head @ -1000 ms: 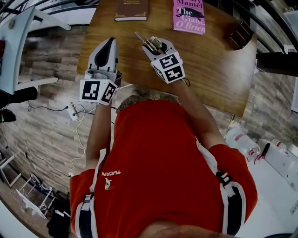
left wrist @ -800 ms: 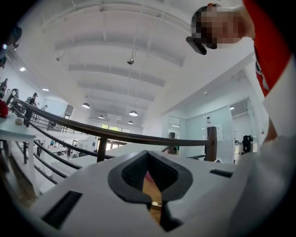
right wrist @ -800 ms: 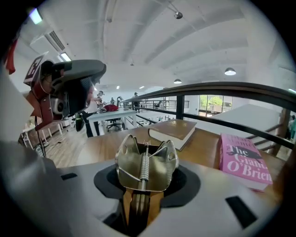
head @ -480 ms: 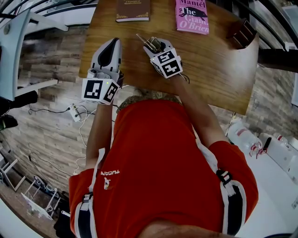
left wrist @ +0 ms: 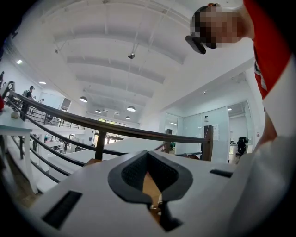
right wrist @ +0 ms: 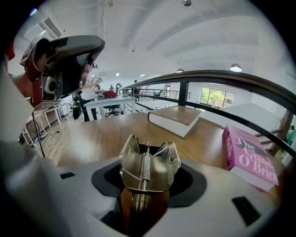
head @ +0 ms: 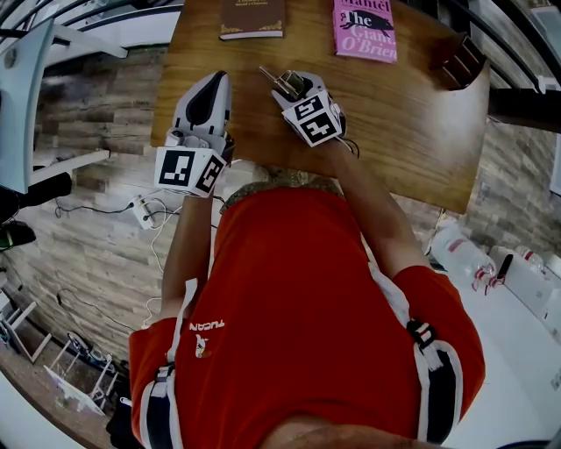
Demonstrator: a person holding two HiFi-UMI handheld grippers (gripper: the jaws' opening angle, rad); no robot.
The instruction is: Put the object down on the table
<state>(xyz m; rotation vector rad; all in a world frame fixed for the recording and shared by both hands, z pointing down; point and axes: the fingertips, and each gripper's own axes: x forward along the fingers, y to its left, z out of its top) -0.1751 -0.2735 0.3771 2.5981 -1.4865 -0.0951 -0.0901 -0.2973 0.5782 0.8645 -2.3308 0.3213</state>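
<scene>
Opening above the wooden table [head: 412, 114], the right gripper [head: 292, 87] [right wrist: 149, 181] carried a brass spring clip [head: 274, 77] [right wrist: 149, 163] between its jaws. The clip stood upright in the gap. Its two winged plates reached the dark pads on either side, and its coil spring ran down the centre line. Table wood showed on both sides of its narrow lower part. The clip sat clear of the near edge, well short of the brown hardback book [head: 251, 17] [right wrist: 175, 119] and the pink paperback [head: 364, 29] [right wrist: 249, 157], both lying flat at the far side. The left gripper [head: 213, 81] [left wrist: 150, 183] was positioned at the table's near left edge, beside the right one, with its jaws together and nothing between them.
</scene>
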